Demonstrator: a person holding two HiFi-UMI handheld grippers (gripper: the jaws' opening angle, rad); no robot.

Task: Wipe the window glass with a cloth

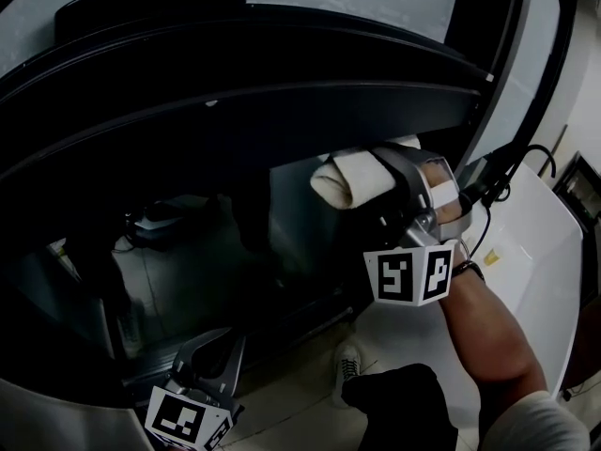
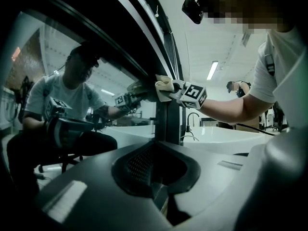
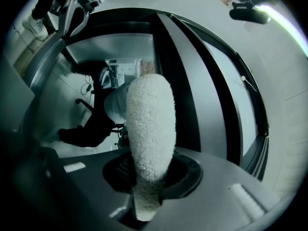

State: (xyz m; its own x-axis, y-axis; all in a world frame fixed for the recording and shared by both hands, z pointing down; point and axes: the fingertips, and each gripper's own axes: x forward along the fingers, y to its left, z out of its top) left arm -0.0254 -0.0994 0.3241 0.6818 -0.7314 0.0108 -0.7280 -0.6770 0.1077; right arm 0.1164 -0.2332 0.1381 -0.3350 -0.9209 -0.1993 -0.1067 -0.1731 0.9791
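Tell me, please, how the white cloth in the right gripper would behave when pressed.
Probably soft and squashy: the rolled cloth is pinched thin where the right gripper clamps it and bulges beyond. Likely light, since it is held from one end. Its fuzzy pile should drag, not slip, on the window glass.

Head view: camera above, aimed steeply down at window glass (image 1: 188, 271). Right claw (image 1: 390, 181) centre right, near. Left claw (image 1: 211, 355) lower left.
Left gripper view: low position, aimed upward at window frame (image 2: 166, 119). Right claw upper centre, farther off.
Right gripper view: close to glass, facing it. Cloth (image 3: 149, 124) fills frame centre. Left claw upper left.
Shared by all views: glass, frame.
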